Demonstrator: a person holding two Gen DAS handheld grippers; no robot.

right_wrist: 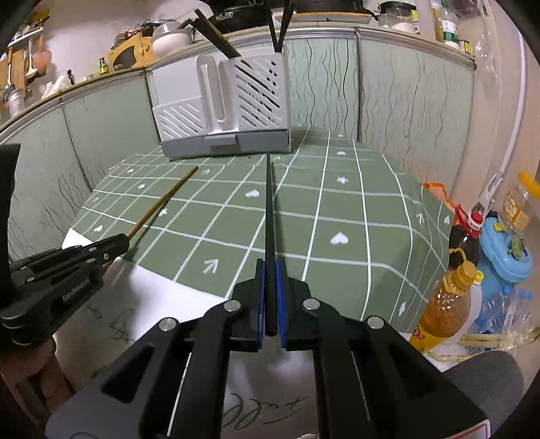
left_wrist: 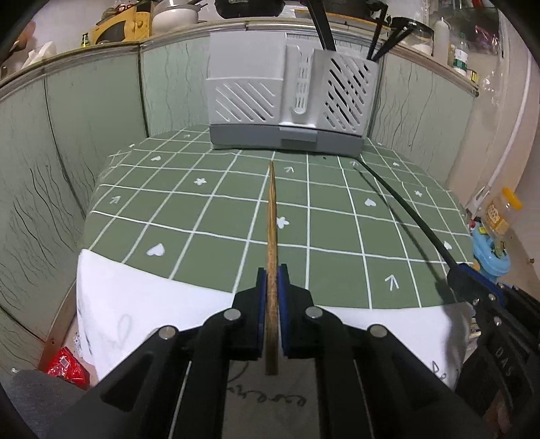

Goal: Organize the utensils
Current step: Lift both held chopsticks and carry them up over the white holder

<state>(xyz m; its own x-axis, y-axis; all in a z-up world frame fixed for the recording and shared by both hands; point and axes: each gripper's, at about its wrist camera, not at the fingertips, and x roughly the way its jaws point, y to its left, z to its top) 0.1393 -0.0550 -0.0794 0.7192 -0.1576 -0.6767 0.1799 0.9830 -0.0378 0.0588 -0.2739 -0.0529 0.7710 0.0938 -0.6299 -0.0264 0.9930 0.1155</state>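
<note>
My left gripper (left_wrist: 272,270) is shut on a brown wooden chopstick (left_wrist: 271,216) that points forward over the green checked tablecloth toward the grey utensil holder (left_wrist: 287,101). My right gripper (right_wrist: 270,265) is shut on a black chopstick (right_wrist: 269,202) that points at the holder (right_wrist: 222,111). In the left wrist view the right gripper (left_wrist: 472,280) and its black chopstick (left_wrist: 401,202) show at the right. In the right wrist view the left gripper (right_wrist: 101,250) and the wooden chopstick (right_wrist: 162,202) show at the left. Black utensils (left_wrist: 324,27) stand in the holder's right compartment.
The table (left_wrist: 168,209) has a green cloth with white grid lines and sits in a corner of green panelled walls (left_wrist: 84,118). Oil bottles (right_wrist: 445,304) and a blue container (right_wrist: 506,253) stand on the floor at the right. A shelf with kitchenware (left_wrist: 168,17) runs above the walls.
</note>
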